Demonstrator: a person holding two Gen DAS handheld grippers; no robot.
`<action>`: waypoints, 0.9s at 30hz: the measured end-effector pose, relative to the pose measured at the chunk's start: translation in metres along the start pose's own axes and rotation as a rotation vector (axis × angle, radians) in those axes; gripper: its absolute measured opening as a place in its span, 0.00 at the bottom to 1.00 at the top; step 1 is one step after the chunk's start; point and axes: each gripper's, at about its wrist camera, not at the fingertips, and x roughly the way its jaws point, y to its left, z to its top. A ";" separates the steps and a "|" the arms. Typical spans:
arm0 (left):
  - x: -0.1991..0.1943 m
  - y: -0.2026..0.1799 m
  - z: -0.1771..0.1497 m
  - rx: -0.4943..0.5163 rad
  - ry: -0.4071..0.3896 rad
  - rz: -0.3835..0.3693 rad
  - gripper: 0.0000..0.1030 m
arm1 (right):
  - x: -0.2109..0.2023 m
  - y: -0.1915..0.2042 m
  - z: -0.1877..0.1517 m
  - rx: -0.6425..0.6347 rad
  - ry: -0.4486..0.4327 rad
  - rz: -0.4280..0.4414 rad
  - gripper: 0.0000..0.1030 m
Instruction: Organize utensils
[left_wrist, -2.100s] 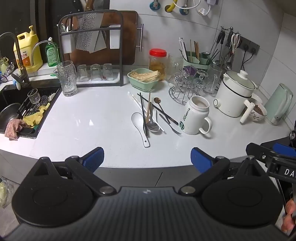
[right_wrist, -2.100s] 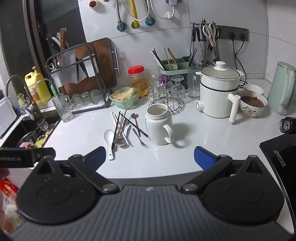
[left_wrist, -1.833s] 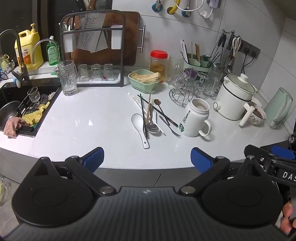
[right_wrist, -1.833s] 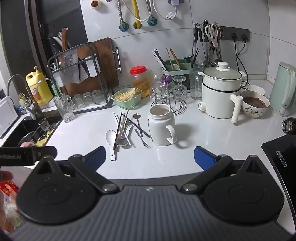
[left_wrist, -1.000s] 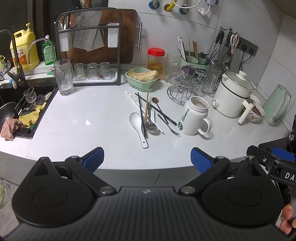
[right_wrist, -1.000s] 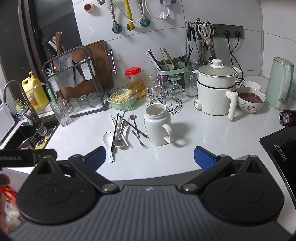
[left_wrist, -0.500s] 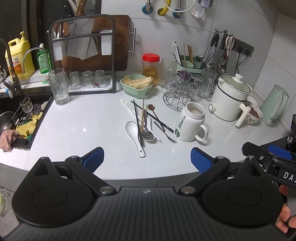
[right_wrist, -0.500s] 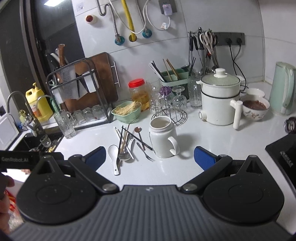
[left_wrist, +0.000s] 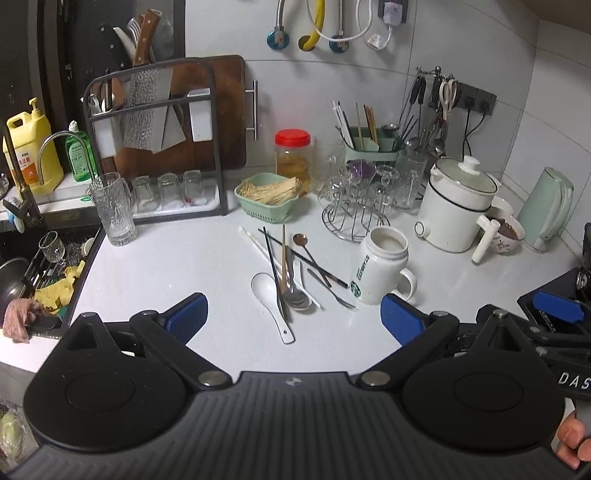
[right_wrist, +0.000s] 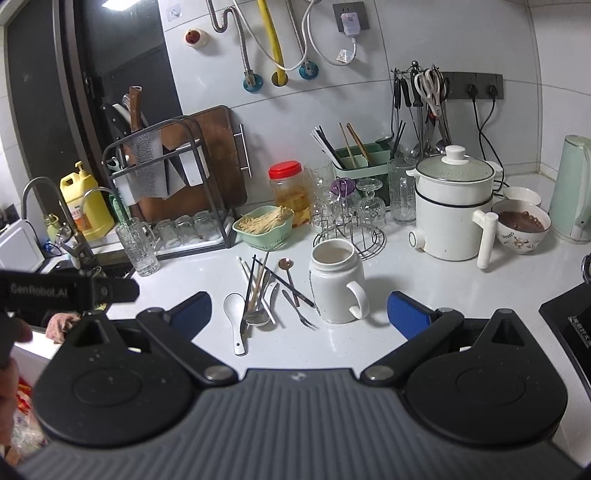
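Observation:
Loose utensils lie in a heap on the white counter: a white ceramic spoon (left_wrist: 271, 300) (right_wrist: 235, 314), a metal spoon (left_wrist: 295, 293) (right_wrist: 256, 313), black chopsticks (left_wrist: 273, 269) (right_wrist: 249, 291), a copper-bowled spoon (left_wrist: 301, 240) (right_wrist: 286, 265) and a small fork (left_wrist: 332, 290) (right_wrist: 298, 308). A white mug (left_wrist: 378, 271) (right_wrist: 338, 284) stands just right of them. A green utensil holder (left_wrist: 369, 147) (right_wrist: 364, 158) sits by the back wall. My left gripper (left_wrist: 293, 317) and right gripper (right_wrist: 299, 308) both hover open before the counter edge, holding nothing.
A sink (left_wrist: 40, 266) with dishes lies at left, a dish rack (left_wrist: 155, 147) with a cleaver and glasses behind. A green basket (left_wrist: 267, 195), red-lidded jar (left_wrist: 292, 158), glass stand (left_wrist: 354, 206), white pot (left_wrist: 456, 206), bowl (left_wrist: 504, 230) and kettle (left_wrist: 550, 210) crowd the back and right.
Both grippers have come a little closer to the counter and risen slightly, so the utensil heap and mug look larger. Nothing on the counter has moved.

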 end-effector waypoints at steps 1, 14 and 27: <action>0.000 0.001 0.001 -0.001 -0.002 0.000 0.98 | 0.000 0.000 0.000 -0.001 -0.002 -0.002 1.00; 0.009 0.021 -0.008 -0.074 0.034 0.022 0.98 | 0.005 0.002 0.003 0.004 -0.004 -0.012 1.00; 0.013 0.017 -0.017 -0.091 0.077 0.027 0.98 | 0.009 -0.002 -0.002 0.008 0.034 -0.016 1.00</action>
